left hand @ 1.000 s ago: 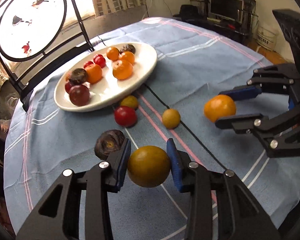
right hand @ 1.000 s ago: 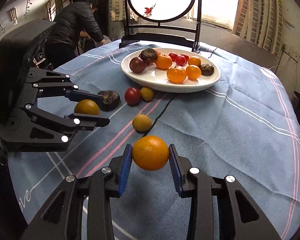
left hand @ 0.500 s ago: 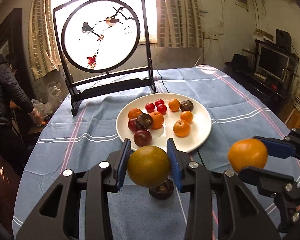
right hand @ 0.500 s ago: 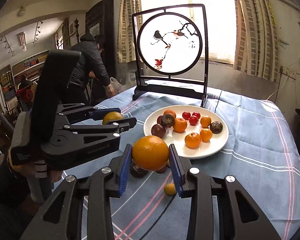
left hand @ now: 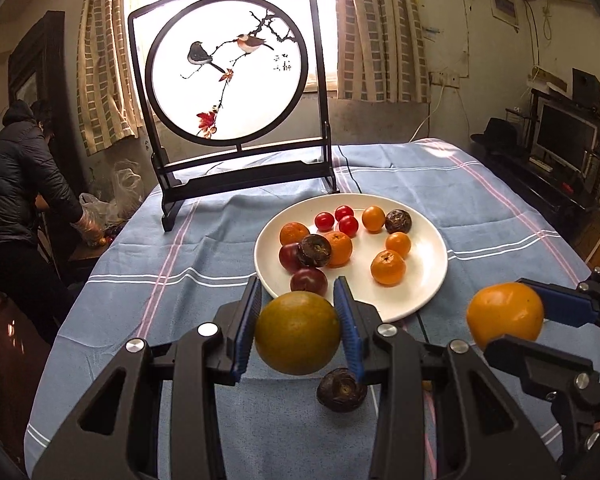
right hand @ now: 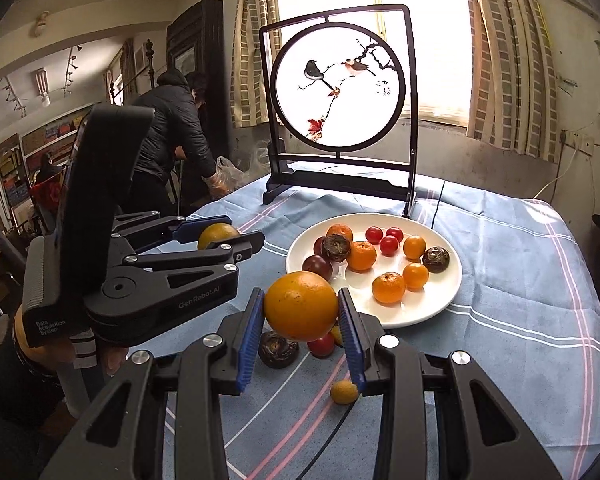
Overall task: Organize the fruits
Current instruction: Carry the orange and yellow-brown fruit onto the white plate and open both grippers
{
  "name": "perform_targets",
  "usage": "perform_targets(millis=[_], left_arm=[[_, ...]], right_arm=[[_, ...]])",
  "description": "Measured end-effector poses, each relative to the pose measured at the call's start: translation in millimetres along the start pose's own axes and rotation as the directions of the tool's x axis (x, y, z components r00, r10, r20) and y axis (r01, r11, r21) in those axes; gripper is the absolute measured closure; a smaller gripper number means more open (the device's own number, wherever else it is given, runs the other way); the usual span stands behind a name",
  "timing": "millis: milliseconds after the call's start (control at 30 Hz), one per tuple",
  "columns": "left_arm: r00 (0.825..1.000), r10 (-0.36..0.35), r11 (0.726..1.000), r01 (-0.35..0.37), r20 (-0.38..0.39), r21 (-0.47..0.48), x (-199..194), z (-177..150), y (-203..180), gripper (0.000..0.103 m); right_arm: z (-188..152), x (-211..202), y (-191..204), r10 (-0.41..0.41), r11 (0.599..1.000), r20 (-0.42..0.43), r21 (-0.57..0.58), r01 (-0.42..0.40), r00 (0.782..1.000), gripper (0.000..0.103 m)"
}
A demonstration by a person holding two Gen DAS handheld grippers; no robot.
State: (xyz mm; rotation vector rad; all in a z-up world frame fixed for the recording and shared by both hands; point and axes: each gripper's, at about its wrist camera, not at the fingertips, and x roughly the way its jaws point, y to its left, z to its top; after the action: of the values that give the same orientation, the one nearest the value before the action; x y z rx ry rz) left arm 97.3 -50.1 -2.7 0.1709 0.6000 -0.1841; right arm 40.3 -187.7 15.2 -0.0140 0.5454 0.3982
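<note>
Holding one fruit in each gripper above the blue tablecloth (left hand: 480, 200) — both are aimed at the white plate (left hand: 428, 280).

The left gripper (left hand: 298, 330) is clenched on a greenish-yellow orange (left hand: 298, 334), and the right gripper (right hand: 302, 310) is clenched on a bright orange (right hand: 301, 306). The plate is seen ahead of and below both, already carrying mandarins, cherry tomatoes, plums and dark passion fruits. From the left gripper the plate lies ahead and slightly right; from the right gripper, ahead and right — neither is judged clearly nearer. Round fruits have no long axis. A passion fruit (right hand: 278, 350), a tomato (right hand: 321, 346) and a kumquat (right hand: 344, 392) are left on the cloth.
</note>
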Motion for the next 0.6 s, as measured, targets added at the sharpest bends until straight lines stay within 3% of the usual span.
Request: perform_targets(millis=[367,600], left_arm=[[1.000,-0.001,1.000,0.001,-0.002,0.010,10.3,3.1,8.7,0.066],[0.998,-0.026,0.999,0.027,-0.051,0.018,33.7,4.3,8.0,0.066]], right_arm=[[-7.2,9.6,-18.1,-0.050,0.999,-0.029,-0.002,0.050,0.998,0.066],[-15.8,26.9,-36.6,-0.059,0.998,-0.072,0.022,0.061,0.996,0.066]])
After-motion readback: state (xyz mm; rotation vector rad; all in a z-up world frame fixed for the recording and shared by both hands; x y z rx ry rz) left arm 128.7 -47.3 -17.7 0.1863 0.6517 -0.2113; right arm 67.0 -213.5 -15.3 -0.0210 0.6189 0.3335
